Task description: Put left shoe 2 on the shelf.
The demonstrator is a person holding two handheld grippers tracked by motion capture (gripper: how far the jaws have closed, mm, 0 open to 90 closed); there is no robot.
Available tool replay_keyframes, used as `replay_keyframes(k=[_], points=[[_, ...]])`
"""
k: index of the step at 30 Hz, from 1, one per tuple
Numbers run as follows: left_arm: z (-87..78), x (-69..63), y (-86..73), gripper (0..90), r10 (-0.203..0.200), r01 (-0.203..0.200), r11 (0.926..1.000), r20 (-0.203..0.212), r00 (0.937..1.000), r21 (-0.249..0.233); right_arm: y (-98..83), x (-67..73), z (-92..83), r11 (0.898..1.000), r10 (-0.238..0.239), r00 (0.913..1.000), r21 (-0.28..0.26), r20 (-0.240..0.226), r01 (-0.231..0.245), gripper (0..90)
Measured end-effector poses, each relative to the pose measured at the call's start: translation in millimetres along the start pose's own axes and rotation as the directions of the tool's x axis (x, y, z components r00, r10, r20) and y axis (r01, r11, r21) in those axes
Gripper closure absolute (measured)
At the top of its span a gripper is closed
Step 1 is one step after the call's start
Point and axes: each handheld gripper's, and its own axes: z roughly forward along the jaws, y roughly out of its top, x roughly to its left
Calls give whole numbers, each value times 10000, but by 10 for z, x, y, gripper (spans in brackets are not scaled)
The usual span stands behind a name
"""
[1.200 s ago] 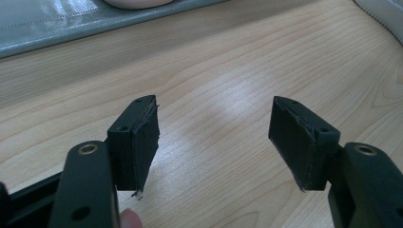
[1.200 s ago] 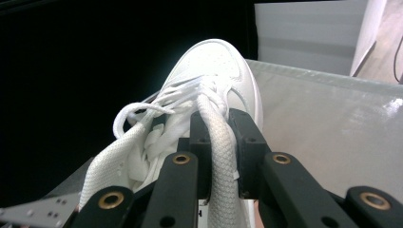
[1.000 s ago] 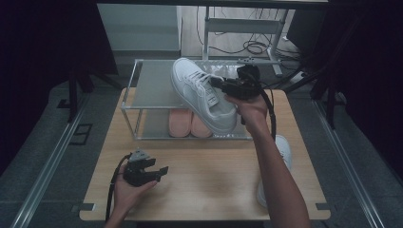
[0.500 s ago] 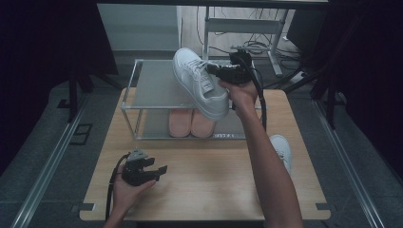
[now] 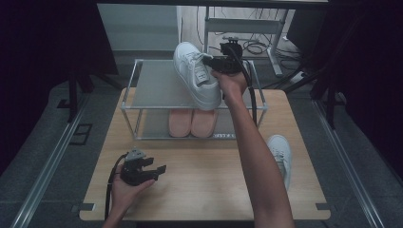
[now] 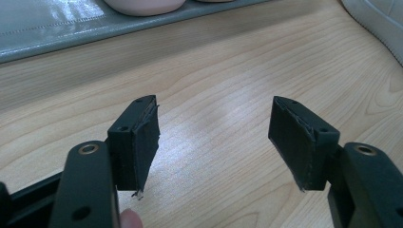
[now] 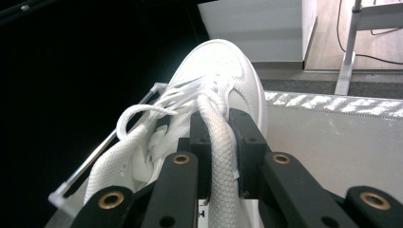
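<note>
Item in hand: white lace-up leather sneaker [image 5: 197, 76], pinched at its collar by my right gripper [image 7: 219, 137], over the grey metal two-tier rack [image 5: 152, 90]'s top shelf; left gripper [image 6: 214, 142] gapes empty; next, I judge, lower and release.

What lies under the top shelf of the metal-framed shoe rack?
Under the grey top shelf, a pair of pink shoes shows its near ends on the lower shelf; their far ends are covered.

Right arm: bare forearm stretched far forward from the bottom edge, hand gripping the black two-jaw right gripper [image 5: 212, 61].
Right jaws: pinched nearly together on something held.
Left hand [image 5: 124, 190]: low, palm up, cradling the black two-jaw left gripper [image 6: 214, 137].
Left jaws: spread wide, nothing between them.
</note>
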Motion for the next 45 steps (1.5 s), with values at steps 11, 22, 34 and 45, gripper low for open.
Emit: replay_keyframes(k=[11, 22, 34, 45], points=[[2, 18, -3, 347, 12, -12, 10000, -28, 10000, 8, 2, 69, 309, 9973, 704, 9951, -237, 692, -689, 811], [2, 39, -11, 347, -11, 11, 10000, -48, 10000, 53, -65, 64, 661, 9936, 1128, 9808, -275, 1589, -1098, 805], [2, 10, -14, 352, 107, -108, 9999, -74, 9999, -61, -110, 29, 602, 9990, 424, 9906, -207, 1298, -401, 549], [-16, 13, -6, 356, 137, -140, 9998, -187, 9997, -151, -236, -16, 132, 9963, -774, 9942, -309, 745, 798, 647]])
